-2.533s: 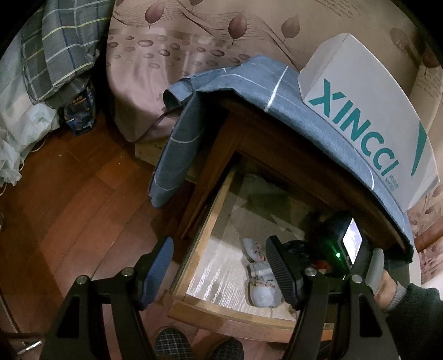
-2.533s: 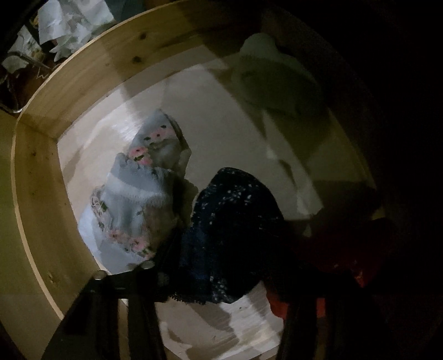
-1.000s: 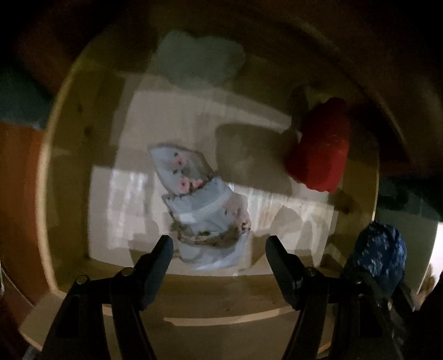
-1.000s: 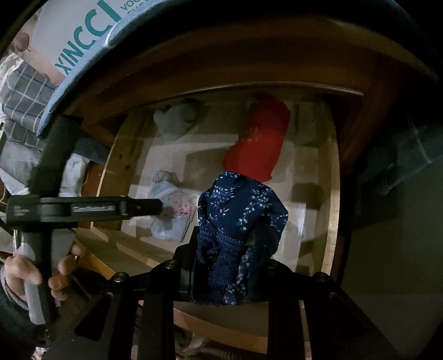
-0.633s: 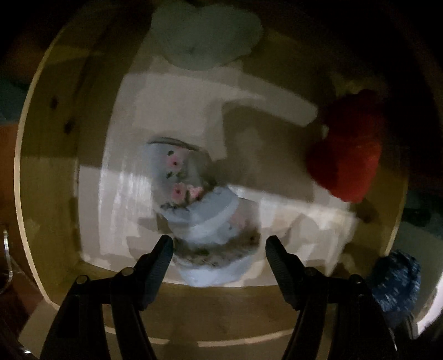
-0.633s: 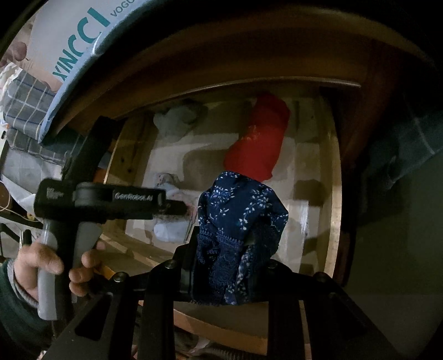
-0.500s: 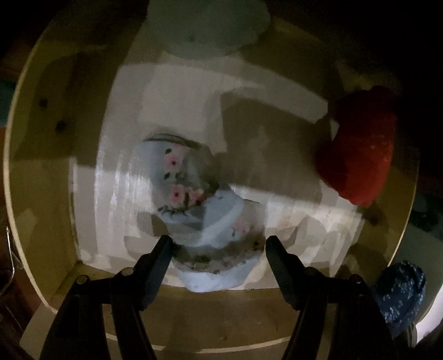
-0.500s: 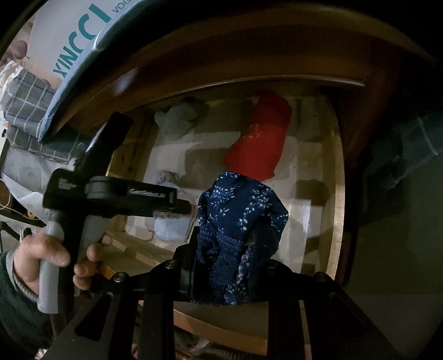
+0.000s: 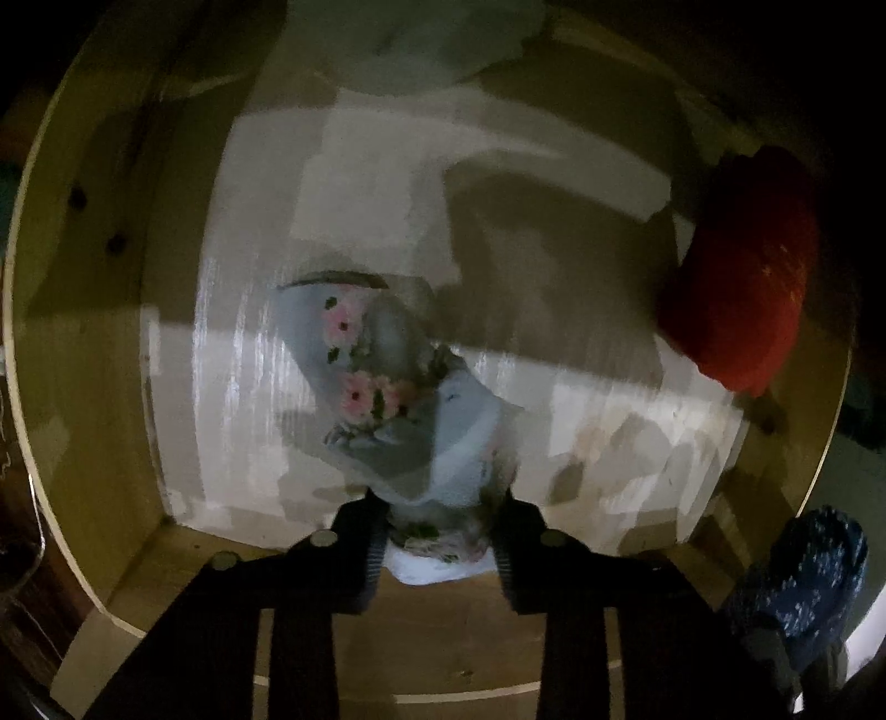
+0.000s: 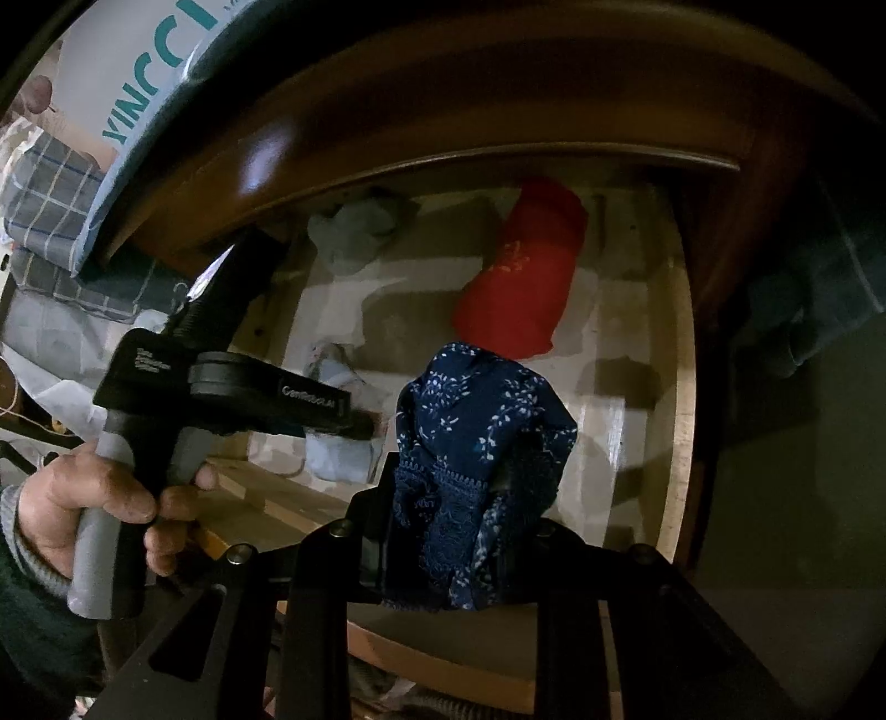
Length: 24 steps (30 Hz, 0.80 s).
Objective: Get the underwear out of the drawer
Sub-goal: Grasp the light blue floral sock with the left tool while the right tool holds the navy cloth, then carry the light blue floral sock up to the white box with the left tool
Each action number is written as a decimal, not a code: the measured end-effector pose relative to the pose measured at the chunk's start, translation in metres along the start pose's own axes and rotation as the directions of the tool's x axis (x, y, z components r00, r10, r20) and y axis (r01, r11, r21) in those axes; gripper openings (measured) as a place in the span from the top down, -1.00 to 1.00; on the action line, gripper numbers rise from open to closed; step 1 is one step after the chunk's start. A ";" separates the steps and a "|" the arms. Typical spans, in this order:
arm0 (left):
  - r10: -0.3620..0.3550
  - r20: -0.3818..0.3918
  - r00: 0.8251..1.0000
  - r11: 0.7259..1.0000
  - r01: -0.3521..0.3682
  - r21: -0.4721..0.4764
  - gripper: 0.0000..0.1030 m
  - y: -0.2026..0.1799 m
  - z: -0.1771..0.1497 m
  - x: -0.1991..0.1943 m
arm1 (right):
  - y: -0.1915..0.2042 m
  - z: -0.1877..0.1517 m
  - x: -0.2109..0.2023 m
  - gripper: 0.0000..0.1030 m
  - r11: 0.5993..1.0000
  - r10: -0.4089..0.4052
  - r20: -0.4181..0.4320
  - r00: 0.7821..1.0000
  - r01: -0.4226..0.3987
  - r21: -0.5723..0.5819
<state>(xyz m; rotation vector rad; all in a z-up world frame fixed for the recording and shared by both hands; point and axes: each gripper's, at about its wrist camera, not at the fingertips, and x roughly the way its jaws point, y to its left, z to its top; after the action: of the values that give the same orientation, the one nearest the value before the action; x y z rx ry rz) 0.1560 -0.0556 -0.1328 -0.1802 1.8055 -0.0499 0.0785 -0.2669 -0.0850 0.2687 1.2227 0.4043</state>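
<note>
Since half a second ago our left gripper (image 9: 437, 545) has gone from jaws spread either side of the floral pair (image 9: 410, 421) to jaws closing on its near end, the cloth bunched between the pads, so we judge this second piece almost gripped and next to lift. Its far end lies flat on the drawer (image 9: 83, 387) floor, pointing away from us. Our right gripper (image 10: 443, 537) hangs above the drawer's front edge, jaws pinching the navy pair (image 10: 476, 443), which is already clear of the drawer. Farther in, the red pair (image 9: 742, 277) lies by the right wall, and a grey piece (image 9: 443, 44) sits at the back.
</note>
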 end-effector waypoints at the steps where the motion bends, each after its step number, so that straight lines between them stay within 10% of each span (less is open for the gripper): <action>1: -0.002 0.013 1.000 1.000 0.002 0.000 0.45 0.002 -0.001 -0.003 | 0.001 0.000 0.000 0.55 1.000 -0.003 0.000 1.000 0.003 -0.002; 16: -0.069 0.146 0.987 0.997 0.063 0.042 0.49 0.016 -0.030 -0.048 | 0.007 0.001 0.006 0.55 0.999 -0.046 -0.005 0.999 0.046 -0.006; 24: -0.027 0.419 0.907 0.990 -0.035 0.139 0.49 0.000 -0.080 -0.092 | 0.010 0.000 0.005 0.55 0.997 -0.076 0.000 0.997 0.076 -0.018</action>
<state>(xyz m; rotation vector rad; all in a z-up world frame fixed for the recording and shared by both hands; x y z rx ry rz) 0.0997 -0.0471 -0.0246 -0.0761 1.3636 -0.1280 0.0784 -0.2554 -0.0849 0.2056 1.2259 0.3493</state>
